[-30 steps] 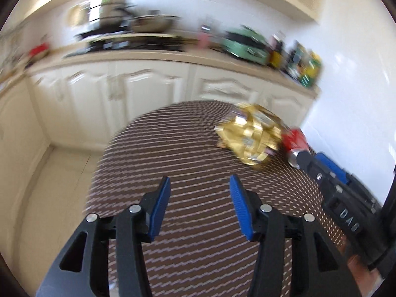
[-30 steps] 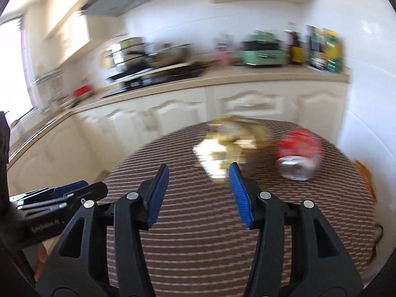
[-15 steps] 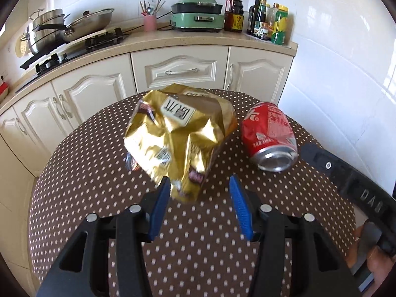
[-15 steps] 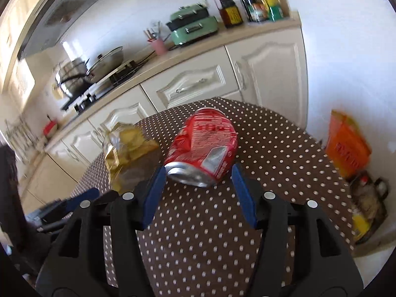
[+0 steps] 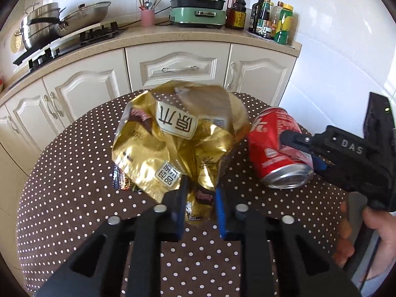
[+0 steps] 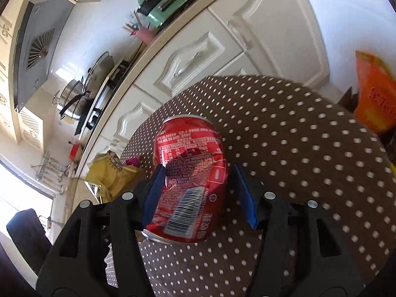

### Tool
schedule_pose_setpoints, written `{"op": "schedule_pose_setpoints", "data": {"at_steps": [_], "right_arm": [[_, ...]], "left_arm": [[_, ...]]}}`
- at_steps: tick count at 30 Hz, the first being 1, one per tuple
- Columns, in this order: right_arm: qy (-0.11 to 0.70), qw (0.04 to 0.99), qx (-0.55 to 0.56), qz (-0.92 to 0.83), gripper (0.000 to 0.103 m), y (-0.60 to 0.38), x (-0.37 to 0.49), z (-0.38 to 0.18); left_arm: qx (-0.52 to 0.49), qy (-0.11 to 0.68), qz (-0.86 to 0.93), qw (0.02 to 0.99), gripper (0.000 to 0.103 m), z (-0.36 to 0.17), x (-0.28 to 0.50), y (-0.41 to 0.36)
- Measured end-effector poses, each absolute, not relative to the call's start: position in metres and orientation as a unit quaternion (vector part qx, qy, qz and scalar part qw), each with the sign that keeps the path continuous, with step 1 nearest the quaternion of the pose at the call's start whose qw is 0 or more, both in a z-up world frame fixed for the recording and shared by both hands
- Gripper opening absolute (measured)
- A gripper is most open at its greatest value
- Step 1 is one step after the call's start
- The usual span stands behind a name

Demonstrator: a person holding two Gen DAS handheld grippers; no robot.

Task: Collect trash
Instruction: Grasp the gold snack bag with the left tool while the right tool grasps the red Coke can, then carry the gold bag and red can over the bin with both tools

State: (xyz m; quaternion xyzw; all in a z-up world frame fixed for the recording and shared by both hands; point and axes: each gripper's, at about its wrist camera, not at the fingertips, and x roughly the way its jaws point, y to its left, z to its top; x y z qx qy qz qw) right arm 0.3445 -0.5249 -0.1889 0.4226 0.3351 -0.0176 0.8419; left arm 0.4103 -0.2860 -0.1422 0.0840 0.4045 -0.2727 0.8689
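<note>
The left gripper (image 5: 201, 193) is closing its jaws right now, with the near corner of the crumpled gold snack bag (image 5: 178, 143) sitting between the blue pads and looking pinched. The right gripper (image 6: 200, 195) is standing fairly wide around the dented red can (image 6: 190, 180); its left pad is touching the can, while the other one is showing a gap (so not a real squeeze yet). Both pieces of trash are lying side by side on the brown polka-dot table (image 5: 74, 198), with the cream kitchen cabinets (image 5: 173, 66) sitting just behind.
</note>
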Motion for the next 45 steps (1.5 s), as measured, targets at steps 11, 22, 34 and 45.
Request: {"op": "schedule_pose_setpoints", "data": {"at_steps": [11,22,34,45], "right_arm": [[0.326,0.87,0.369,0.003,0.031,-0.499,0.348,-0.171],[0.254,0.929,0.267,0.017,0.024,-0.425,0.312,-0.109],[0.247,0.937,0.207,0.137,0.024,-0.276,0.295,-0.077],[0.292,0.907,0.126,0.276,0.024,-0.075,0.291,-0.095]], "left_arm": [[0.02,0.401,-0.277,0.873,0.006,-0.127,0.41,-0.257],[-0.091,0.347,-0.312,0.88,0.005,-0.087,0.364,-0.176],[-0.192,0.328,-0.269,0.885,0.005,-0.082,0.318,-0.02],[-0.283,0.344,-0.105,0.889,0.005,-0.139,0.256,0.181]]}}
